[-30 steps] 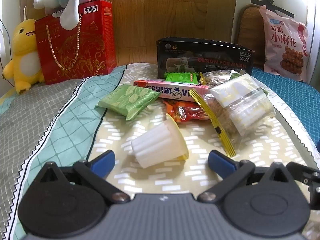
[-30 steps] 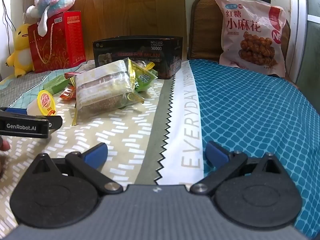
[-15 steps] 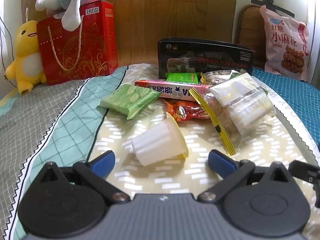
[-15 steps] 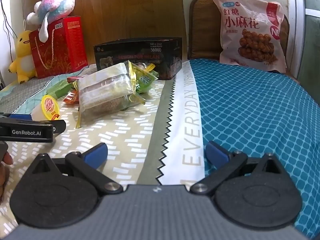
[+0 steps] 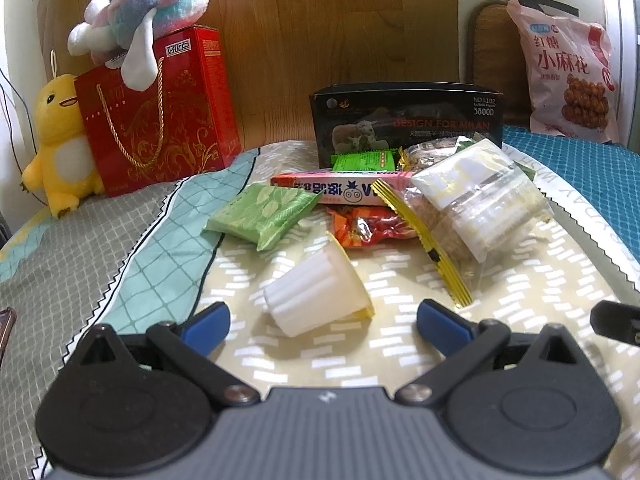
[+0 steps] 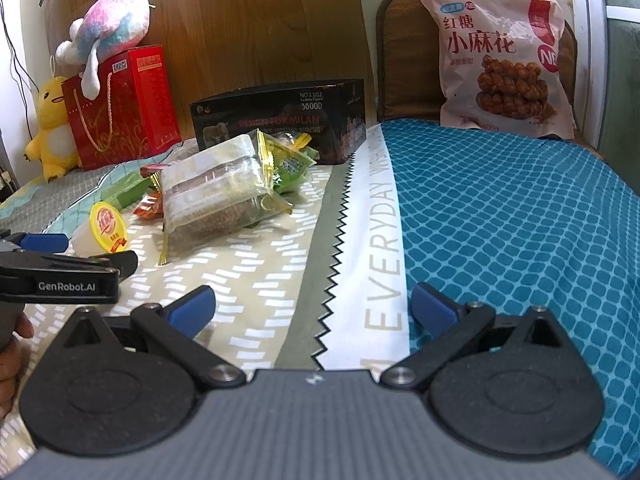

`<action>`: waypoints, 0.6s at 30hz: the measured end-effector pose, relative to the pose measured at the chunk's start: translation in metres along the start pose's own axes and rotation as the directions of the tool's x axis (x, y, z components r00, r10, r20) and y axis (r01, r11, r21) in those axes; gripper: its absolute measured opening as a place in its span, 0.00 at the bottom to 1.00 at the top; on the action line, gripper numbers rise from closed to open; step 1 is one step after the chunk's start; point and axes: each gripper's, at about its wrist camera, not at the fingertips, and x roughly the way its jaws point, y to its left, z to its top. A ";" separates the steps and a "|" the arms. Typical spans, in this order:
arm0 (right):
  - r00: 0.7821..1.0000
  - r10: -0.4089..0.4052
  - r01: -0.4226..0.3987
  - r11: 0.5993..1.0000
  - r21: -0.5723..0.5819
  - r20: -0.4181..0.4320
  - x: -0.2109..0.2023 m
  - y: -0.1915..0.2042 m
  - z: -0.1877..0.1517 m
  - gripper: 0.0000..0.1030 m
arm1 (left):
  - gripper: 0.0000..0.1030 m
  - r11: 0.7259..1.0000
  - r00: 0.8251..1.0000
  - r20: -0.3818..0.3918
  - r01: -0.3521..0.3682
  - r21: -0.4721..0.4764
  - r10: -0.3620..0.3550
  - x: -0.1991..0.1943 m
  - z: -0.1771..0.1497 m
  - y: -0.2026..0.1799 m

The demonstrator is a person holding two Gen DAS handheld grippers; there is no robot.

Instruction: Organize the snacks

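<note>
Since a second ago your left gripper (image 5: 322,322) has crept closer to the jelly cup (image 5: 318,294). That ribbed white cup lies tipped on the bed (image 5: 120,248), yellow lid facing away, between your spread fingers, untouched. Behind it the snack pile (image 5: 400,200) fronts a black box (image 5: 404,120). Your right gripper (image 6: 312,308) hovers open, empty.
</note>
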 end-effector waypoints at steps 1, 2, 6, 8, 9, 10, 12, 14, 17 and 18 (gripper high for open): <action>1.000 0.001 -0.001 1.000 0.001 0.001 0.000 0.000 0.000 1.00 | 1.00 1.000 1.000 0.000 0.000 -0.001 0.000 0.000 0.000 -0.001; 1.000 0.002 -0.002 1.000 0.002 0.001 0.000 0.000 0.000 1.00 | 1.00 1.000 1.000 0.001 0.000 0.000 0.000 0.000 0.000 -0.001; 1.000 0.007 -0.007 1.000 0.010 0.005 -0.001 -0.001 -0.001 1.00 | 1.00 1.000 1.000 0.005 -0.007 0.008 0.007 -0.001 -0.001 -0.002; 1.000 0.011 -0.011 1.000 0.016 0.007 -0.001 -0.001 -0.001 1.00 | 1.00 1.000 1.000 0.006 -0.008 0.009 0.008 -0.001 -0.002 -0.002; 1.000 0.013 -0.013 1.000 0.019 0.009 -0.001 -0.002 -0.001 1.00 | 1.00 1.000 1.000 0.006 -0.008 0.009 0.008 -0.001 -0.002 -0.002; 1.000 0.016 -0.016 1.000 0.023 0.010 -0.001 -0.002 -0.001 1.00 | 1.00 1.000 1.000 0.007 -0.011 0.012 0.011 -0.002 -0.001 -0.003; 1.000 0.021 -0.021 0.999 0.031 0.013 -0.002 -0.004 -0.001 1.00 | 1.00 1.000 1.000 0.013 -0.021 0.023 0.020 -0.002 -0.002 -0.005; 1.000 0.025 -0.026 0.999 0.037 0.016 -0.002 -0.004 -0.001 1.00 | 1.00 0.999 0.999 0.021 -0.035 0.040 0.034 -0.003 -0.002 -0.008; 0.999 0.030 -0.031 0.999 0.044 0.019 -0.002 -0.005 -0.001 1.00 | 1.00 0.997 0.998 0.029 -0.048 0.057 0.046 -0.004 -0.002 -0.010; 0.999 0.032 -0.033 0.998 0.046 0.020 -0.003 -0.005 -0.001 1.00 | 1.00 0.997 0.998 0.030 -0.050 0.059 0.048 -0.004 -0.002 -0.010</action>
